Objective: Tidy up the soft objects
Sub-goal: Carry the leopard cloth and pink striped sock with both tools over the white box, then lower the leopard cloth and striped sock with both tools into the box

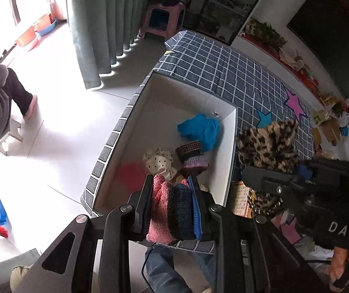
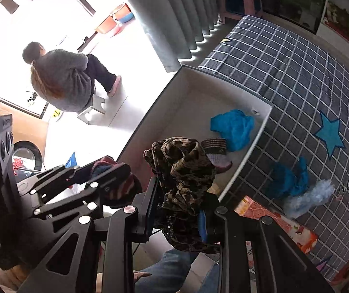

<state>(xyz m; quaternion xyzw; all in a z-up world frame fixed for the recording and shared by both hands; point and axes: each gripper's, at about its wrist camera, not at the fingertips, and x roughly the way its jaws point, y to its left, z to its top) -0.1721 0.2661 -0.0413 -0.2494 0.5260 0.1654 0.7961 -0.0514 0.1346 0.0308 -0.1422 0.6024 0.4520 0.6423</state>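
Note:
A white open box (image 1: 150, 112) stands at the edge of a grid-patterned bed (image 1: 223, 66). In it lie a blue cloth (image 1: 201, 129), a purple striped knit (image 1: 194, 156) and a dotted cream cloth (image 1: 159, 162). My left gripper (image 1: 172, 210) is shut on a pink and dark blue knit piece (image 1: 169, 210) over the box's near end. My right gripper (image 2: 179, 210) is shut on a leopard-print cloth (image 2: 184, 171), held above the box's near right rim (image 2: 245, 161); it also shows in the left wrist view (image 1: 269, 146).
On the bed (image 2: 296, 73) beside the box lie a blue cloth (image 2: 289, 178) and a light blue fluffy piece (image 2: 311, 197). A printed box (image 2: 279, 222) sits near the bed's edge. A person (image 2: 62, 78) sits on a stool by the window. Green curtains (image 1: 101, 24) hang behind.

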